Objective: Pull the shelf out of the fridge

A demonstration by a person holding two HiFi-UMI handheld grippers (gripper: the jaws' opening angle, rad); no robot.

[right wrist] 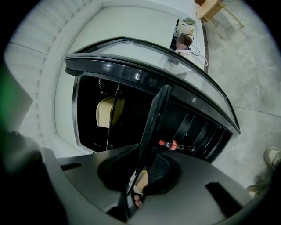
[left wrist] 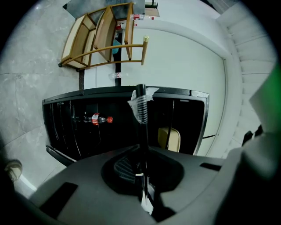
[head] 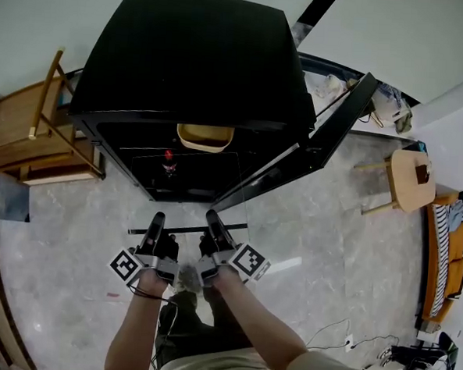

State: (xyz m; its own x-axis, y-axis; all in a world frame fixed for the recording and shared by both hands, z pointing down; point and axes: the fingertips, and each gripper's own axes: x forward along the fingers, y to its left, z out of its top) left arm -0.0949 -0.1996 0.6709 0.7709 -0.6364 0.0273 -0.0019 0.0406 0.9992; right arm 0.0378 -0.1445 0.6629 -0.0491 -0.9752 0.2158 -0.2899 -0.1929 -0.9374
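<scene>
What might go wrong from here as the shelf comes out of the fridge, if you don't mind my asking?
1. The shelf looks like glass, and the left gripper and right gripper pinch only its front edge. Once its back leaves the fridge, it may tip, slip and fall onto the hard floor.
2. The open door stands close on the right; the shelf's corner could strike it.

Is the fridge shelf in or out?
Mostly out: front edge of the shelf sits over the floor before the fridge, clamped by left gripper and right gripper. Rear edge: cannot tell.
</scene>
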